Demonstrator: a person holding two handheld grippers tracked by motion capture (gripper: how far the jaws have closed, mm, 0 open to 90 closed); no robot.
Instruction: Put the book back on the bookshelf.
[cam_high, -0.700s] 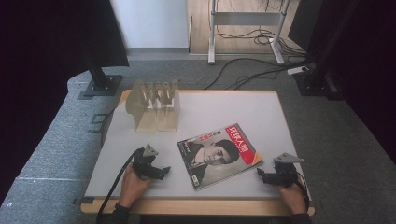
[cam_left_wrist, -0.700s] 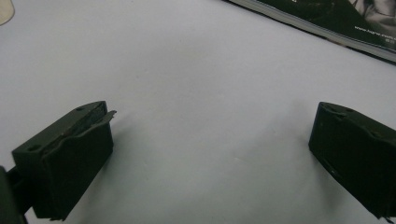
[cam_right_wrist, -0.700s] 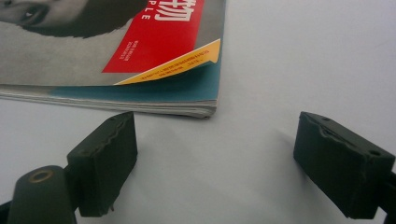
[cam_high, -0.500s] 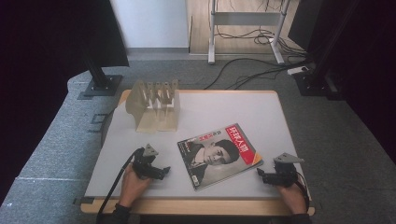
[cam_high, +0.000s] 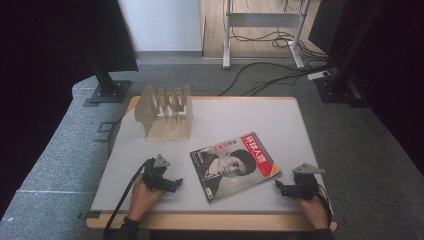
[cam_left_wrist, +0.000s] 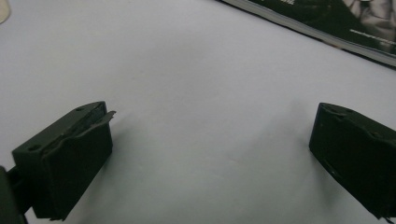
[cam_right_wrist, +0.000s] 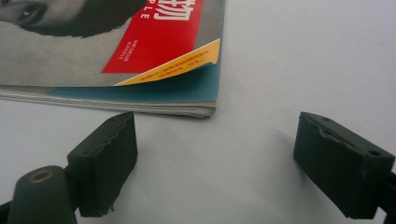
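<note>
A magazine (cam_high: 232, 165) with a portrait cover and a red title band lies flat, slightly turned, near the table's front centre. My left gripper (cam_high: 175, 183) rests on the table just left of the magazine, open, with bare table between its jaws (cam_left_wrist: 210, 140). The magazine's edge (cam_left_wrist: 327, 37) crosses the top right of the left gripper view. My right gripper (cam_high: 278, 187) sits at the magazine's right corner, open and empty. In the right gripper view the magazine's corner (cam_right_wrist: 187, 93), with its curled yellow tab, lies just beyond the jaws.
A light wooden slotted rack (cam_high: 165, 116) stands at the back left of the grey table (cam_high: 250, 117). Beyond the table are black stand bases (cam_high: 107, 90), cables on the carpet and a metal frame.
</note>
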